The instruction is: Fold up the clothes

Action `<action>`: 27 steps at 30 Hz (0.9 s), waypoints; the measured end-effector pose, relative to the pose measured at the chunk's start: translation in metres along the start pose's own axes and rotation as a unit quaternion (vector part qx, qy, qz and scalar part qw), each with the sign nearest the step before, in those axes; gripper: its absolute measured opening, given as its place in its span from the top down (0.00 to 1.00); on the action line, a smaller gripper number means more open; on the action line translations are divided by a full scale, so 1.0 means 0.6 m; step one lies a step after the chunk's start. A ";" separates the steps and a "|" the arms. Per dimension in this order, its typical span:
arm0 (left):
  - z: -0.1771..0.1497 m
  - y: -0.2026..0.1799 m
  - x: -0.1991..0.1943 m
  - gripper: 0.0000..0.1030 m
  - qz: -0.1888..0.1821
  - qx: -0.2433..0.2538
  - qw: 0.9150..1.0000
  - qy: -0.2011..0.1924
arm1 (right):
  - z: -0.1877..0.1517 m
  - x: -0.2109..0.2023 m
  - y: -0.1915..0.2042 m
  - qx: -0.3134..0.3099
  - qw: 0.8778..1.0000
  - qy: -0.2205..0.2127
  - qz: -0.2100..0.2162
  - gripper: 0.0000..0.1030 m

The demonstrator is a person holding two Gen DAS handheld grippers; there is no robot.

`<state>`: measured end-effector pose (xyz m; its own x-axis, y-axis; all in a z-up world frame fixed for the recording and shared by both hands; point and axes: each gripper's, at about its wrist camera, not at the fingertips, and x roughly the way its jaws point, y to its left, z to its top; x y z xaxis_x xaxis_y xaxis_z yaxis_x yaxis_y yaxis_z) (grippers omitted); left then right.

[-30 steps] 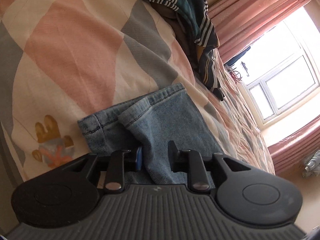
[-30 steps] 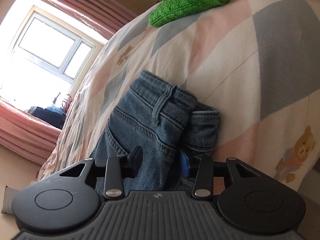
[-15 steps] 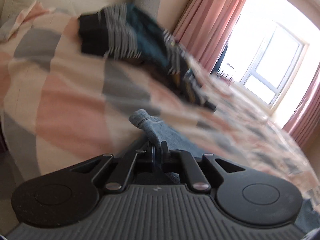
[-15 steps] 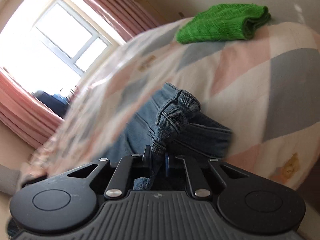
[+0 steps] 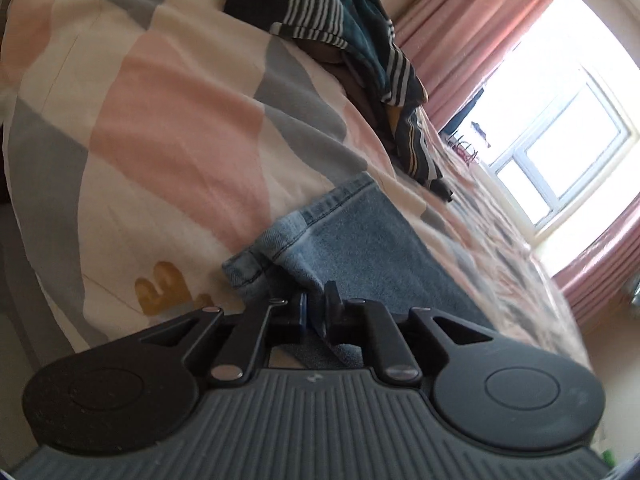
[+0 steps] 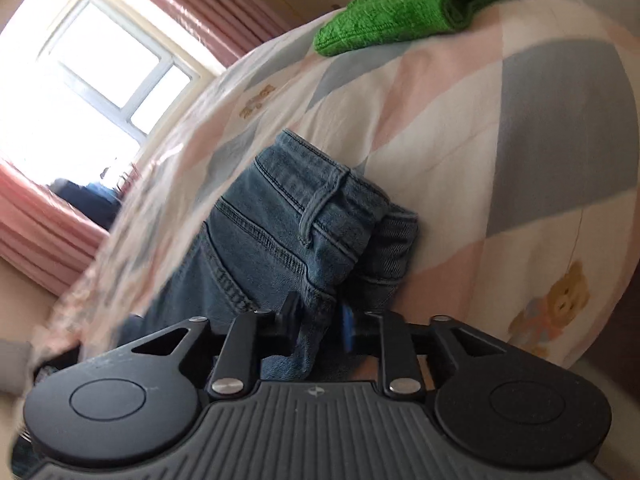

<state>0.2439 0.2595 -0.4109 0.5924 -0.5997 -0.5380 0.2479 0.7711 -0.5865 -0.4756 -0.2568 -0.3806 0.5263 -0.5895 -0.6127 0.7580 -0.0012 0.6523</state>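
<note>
Left gripper (image 5: 315, 312) and right gripper (image 6: 320, 322) both pinching jeans (image 6: 276, 232).

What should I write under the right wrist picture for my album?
Right gripper pinches the waistband end of folded blue jeans on a patchwork bedspread, with a green knit lying beyond.

Blue denim jeans (image 6: 280, 236); pink-grey-white check bedsheet (image 5: 168, 120), bear prints; green knit (image 6: 404, 12); dark striped garment (image 5: 320, 8); pink curtains (image 5: 472, 28).

Hand-held gripper (image 5: 314, 310): black ribbed body, round discs, silver screws, blue pad.
</note>
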 end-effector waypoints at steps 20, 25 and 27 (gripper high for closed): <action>-0.011 -0.054 -0.080 0.81 0.106 0.117 0.987 -0.020 | -0.006 -0.024 0.027 -0.082 0.993 -0.042 -0.076 0.60; -0.020 -0.183 -0.091 0.82 0.001 0.202 0.979 0.020 | -0.023 -0.088 0.060 -0.192 0.961 -0.116 -0.164 0.46; -0.051 -0.288 -0.053 0.80 -0.078 0.260 0.961 0.061 | -0.028 -0.087 0.090 -0.243 0.952 -0.124 -0.141 0.46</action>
<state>0.1591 0.1386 -0.3108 0.4306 -0.7127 -0.5538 0.6943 0.6536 -0.3014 -0.4557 -0.2123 -0.3211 0.2142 -0.7938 -0.5692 0.9760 0.1512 0.1565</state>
